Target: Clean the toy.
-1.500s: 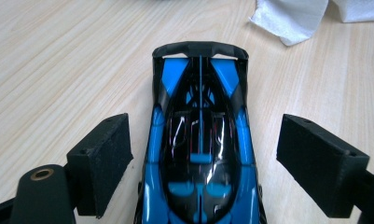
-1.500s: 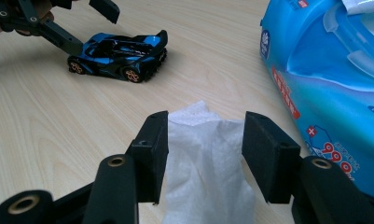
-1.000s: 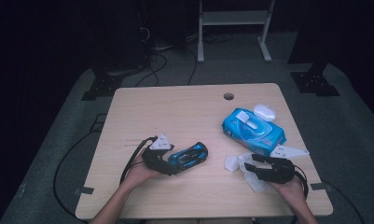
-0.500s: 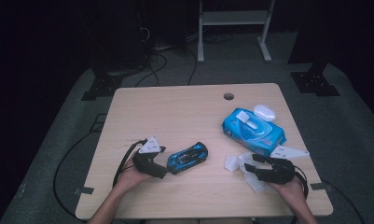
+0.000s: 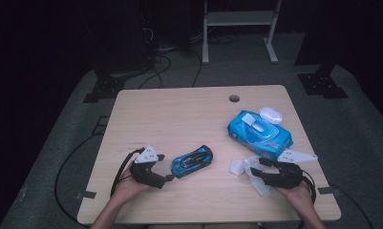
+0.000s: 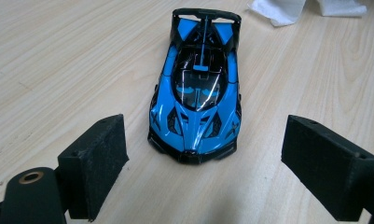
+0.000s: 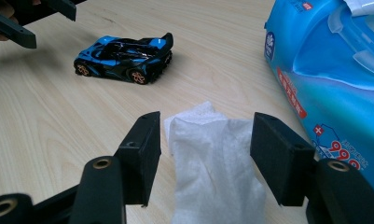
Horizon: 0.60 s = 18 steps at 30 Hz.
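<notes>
High view: the left gripper [image 5: 167, 168] sits just beside the toy car's [image 5: 192, 161] nose, jaws spread. Left gripper view: car [image 6: 197, 84] ahead of both pads — untouched. Right gripper view: the right gripper [image 7: 205, 147] has just been opening; the wipe [image 7: 212, 168] lies between its pads, released.
</notes>
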### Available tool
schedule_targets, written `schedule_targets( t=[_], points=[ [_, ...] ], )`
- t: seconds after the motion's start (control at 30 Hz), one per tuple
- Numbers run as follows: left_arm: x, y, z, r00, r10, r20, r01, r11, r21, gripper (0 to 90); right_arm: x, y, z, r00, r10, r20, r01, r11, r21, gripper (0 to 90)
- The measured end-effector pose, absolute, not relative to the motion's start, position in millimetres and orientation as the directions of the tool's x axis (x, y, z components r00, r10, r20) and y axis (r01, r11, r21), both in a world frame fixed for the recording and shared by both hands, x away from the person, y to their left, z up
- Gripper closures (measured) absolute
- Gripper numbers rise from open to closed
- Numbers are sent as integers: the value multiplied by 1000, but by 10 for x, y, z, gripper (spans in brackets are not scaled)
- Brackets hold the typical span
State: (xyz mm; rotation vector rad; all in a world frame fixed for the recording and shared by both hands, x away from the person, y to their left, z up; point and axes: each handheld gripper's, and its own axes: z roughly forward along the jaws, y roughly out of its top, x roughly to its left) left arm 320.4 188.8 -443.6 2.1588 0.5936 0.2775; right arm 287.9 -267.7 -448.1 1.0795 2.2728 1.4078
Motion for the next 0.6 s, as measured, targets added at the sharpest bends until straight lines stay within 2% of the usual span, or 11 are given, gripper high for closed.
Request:
schedule_targets(
  t=[0.6],
  points=[
    [3075, 2181, -4496, 823, 567, -33, 364, -482, 797, 124, 2862, -2695, -4488, -687, 709, 159, 455, 249, 855, 408]
  ],
)
